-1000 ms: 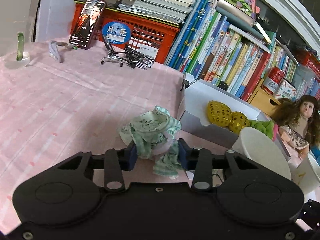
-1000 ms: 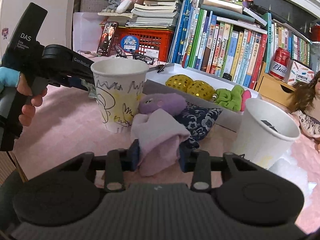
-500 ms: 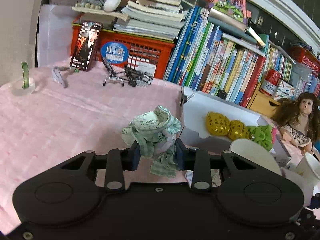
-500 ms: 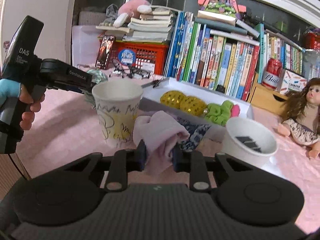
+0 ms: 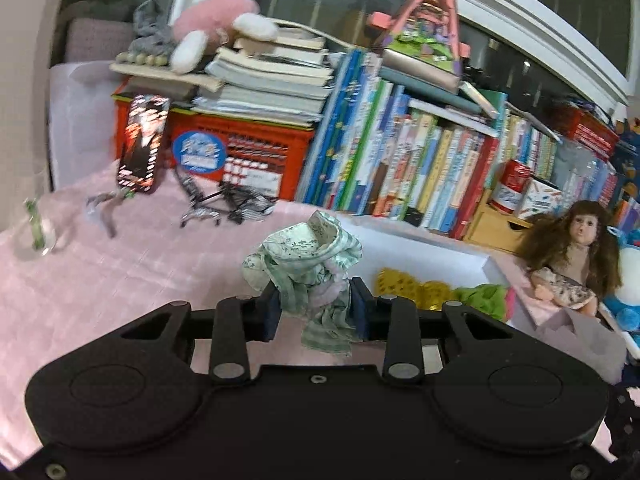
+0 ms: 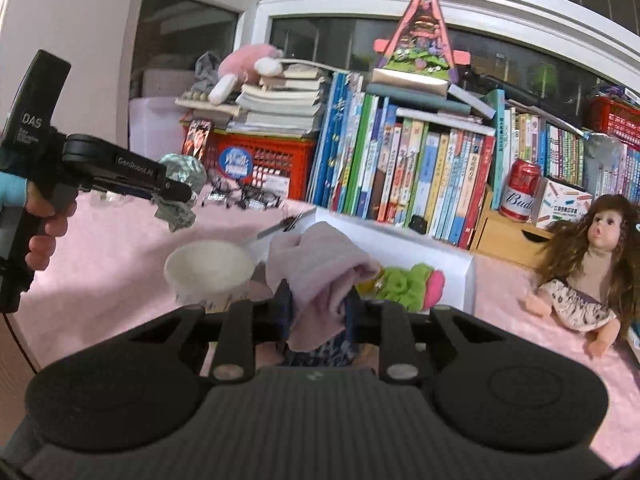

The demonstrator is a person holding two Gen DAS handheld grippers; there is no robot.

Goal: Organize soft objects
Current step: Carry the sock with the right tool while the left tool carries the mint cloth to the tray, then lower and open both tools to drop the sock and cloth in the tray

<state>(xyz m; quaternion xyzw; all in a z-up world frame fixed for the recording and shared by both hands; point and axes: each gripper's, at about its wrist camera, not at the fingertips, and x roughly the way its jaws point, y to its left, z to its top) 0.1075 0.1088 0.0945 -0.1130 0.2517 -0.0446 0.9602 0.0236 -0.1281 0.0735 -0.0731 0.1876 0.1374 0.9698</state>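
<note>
Crumpled green-and-white cotton cloth [image 5: 308, 264], light and limp, hangs pinched between the left gripper [image 5: 314, 312] pads; right gripper [image 6: 318, 312] likewise clamps a soft pink cloth [image 6: 320, 268].

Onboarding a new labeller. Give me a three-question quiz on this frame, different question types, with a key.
1. True or false: the left gripper is shut on a green patterned cloth.
2. What does the right gripper hold? A) a doll B) a pale pink cloth C) a paper cup
3. Fill in: the yellow balls lie in a white ____.

Key: 1 true. 2 B, the pale pink cloth; the doll sits apart on the pink tablecloth. 3 box.
</note>
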